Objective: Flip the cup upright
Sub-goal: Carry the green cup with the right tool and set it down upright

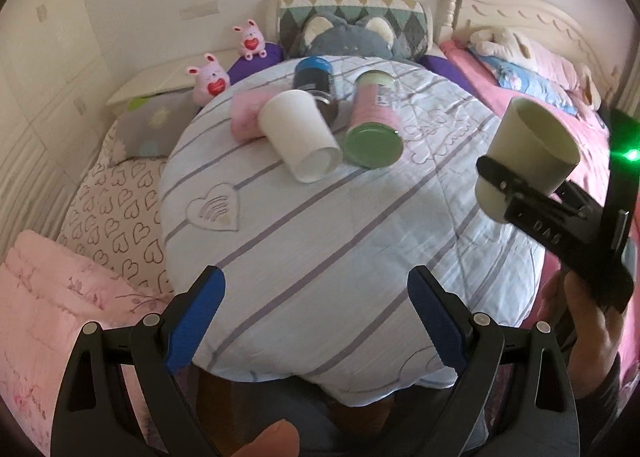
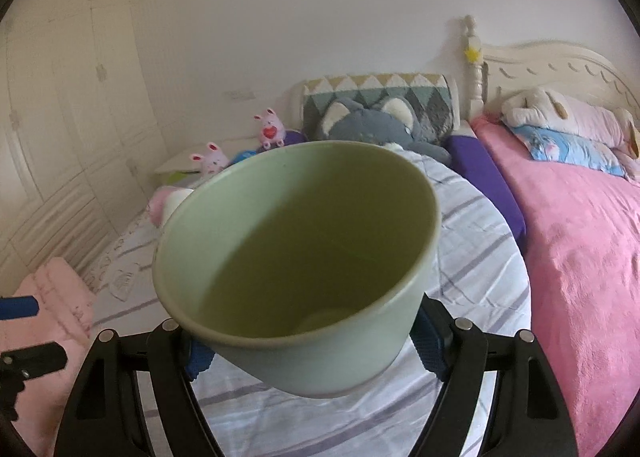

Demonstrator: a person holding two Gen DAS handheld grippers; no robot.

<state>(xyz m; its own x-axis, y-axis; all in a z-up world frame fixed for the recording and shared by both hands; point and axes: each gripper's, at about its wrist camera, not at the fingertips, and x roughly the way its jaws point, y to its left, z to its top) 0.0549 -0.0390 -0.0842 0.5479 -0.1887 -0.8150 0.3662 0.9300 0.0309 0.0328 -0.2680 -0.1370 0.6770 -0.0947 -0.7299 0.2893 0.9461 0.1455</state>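
My right gripper (image 2: 312, 345) is shut on a pale green cup (image 2: 296, 257), held in the air above the striped cloth-covered table, mouth tilted up and toward the camera. The same cup (image 1: 528, 153) and right gripper (image 1: 520, 185) show at the right of the left wrist view. My left gripper (image 1: 316, 321) is open and empty above the table's near edge. A white cup (image 1: 298, 133) lies on its side mid-table, mouth toward me. A pink and green cup (image 1: 374, 125) and a dark blue-topped cup (image 1: 314, 81) lie beside it.
A pink roll (image 1: 246, 115) lies behind the white cup. The round table (image 1: 320, 237) has a striped cloth. Pink plush toys (image 1: 210, 77), a grey plush cat (image 1: 348, 37) and a pink bed (image 2: 580, 237) surround it. A pink blanket (image 1: 44, 317) lies at left.
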